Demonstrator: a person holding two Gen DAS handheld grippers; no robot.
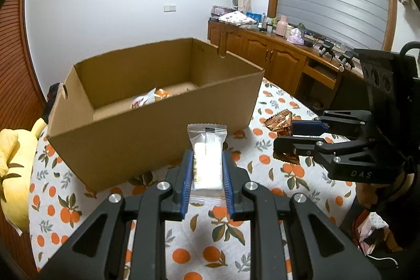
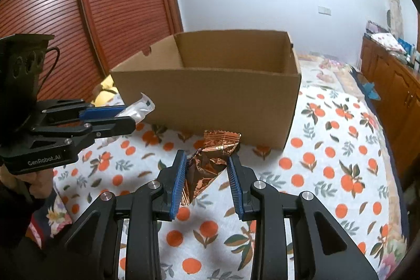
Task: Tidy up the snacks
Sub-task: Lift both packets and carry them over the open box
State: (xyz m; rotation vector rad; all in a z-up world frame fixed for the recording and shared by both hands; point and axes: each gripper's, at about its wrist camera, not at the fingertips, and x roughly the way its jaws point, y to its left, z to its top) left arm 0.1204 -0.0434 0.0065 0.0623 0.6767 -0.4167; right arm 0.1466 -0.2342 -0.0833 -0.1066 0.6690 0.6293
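Left gripper point(image 1: 207, 162): pinching 1 white snack packet point(image 1: 207, 162), cardboard box point(image 1: 147, 138) just ahead. Right gripper point(image 2: 207, 162): pinching 1 copper foil wrapper point(image 2: 210, 162), held above the orange-print cloth point(image 2: 328, 175).

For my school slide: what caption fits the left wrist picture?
Left gripper holds a white snack packet before the cardboard box.

Black gripper point(image 1: 207, 162) linkages, blue ribbed pads point(image 1: 187, 175), silver screws point(image 1: 163, 185)
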